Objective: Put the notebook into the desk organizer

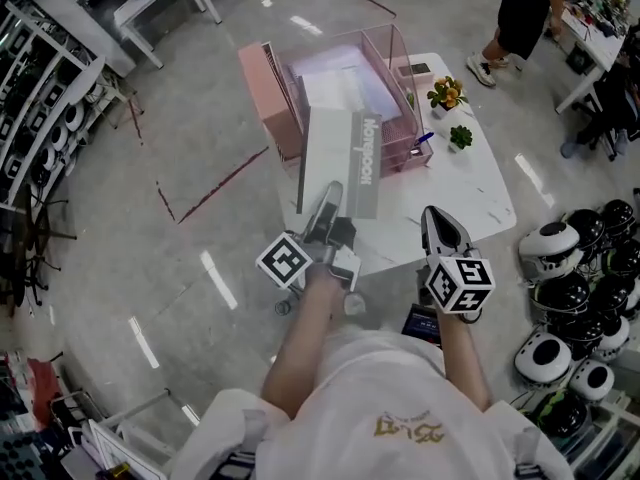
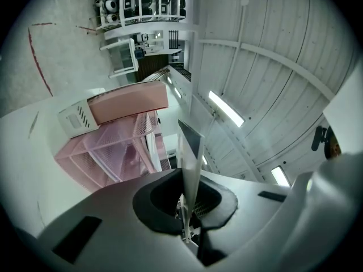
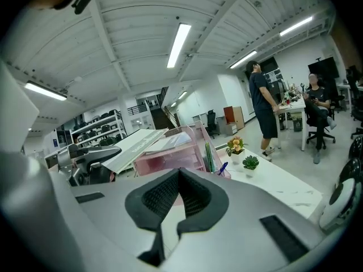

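A grey notebook (image 1: 340,158) with its title printed along one edge hangs tilted over the front of the pink mesh desk organizer (image 1: 385,58), and my left gripper (image 1: 328,203) is shut on its near end. In the left gripper view the notebook (image 2: 190,163) stands edge-on between the jaws, with the organizer (image 2: 108,152) behind it to the left. My right gripper (image 1: 440,223) is shut and empty near the table's front edge. The right gripper view shows the notebook (image 3: 136,143) slanting up beside the organizer (image 3: 187,154).
The organizer stands on a white table (image 1: 470,188) with two small potted plants (image 1: 446,93) (image 1: 460,136) to its right. A row of helmets (image 1: 580,288) lies on the floor at the right. A person (image 1: 525,13) stands beyond the table.
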`<state>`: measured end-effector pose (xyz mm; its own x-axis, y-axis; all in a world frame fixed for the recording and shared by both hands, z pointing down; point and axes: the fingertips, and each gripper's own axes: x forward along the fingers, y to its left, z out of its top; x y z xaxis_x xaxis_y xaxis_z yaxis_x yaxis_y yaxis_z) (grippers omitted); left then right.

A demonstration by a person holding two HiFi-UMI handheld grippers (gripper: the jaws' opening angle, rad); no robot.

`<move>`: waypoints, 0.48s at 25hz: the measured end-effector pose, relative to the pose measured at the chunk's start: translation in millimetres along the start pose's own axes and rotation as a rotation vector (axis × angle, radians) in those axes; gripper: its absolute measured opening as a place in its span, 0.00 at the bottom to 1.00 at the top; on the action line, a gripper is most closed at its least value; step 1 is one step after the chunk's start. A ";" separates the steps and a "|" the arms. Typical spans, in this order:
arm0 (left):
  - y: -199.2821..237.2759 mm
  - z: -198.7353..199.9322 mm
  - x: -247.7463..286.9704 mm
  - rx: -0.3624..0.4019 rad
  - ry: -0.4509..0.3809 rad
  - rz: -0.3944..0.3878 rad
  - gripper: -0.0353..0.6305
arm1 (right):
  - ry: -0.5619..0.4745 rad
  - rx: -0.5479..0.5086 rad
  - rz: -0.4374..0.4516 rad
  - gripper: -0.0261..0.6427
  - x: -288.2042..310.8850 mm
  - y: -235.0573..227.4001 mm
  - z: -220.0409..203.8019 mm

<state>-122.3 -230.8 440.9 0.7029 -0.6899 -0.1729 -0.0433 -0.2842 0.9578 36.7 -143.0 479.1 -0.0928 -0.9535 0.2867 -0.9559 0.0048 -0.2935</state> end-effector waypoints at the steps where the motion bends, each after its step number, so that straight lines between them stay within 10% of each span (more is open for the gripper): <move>1: 2.7 0.2 4.8 -0.003 0.002 0.003 0.09 | -0.001 -0.002 -0.006 0.06 1.7 -2.1 1.1; 12: 18.1 -5.0 59.7 0.025 -0.061 0.049 0.09 | -0.040 0.001 0.076 0.06 49.3 -35.7 40.9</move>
<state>-77.6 -273.8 449.0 0.6549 -0.7426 -0.1402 -0.0949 -0.2650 0.9596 77.6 -202.5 466.5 -0.1535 -0.9617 0.2272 -0.9462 0.0768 -0.3142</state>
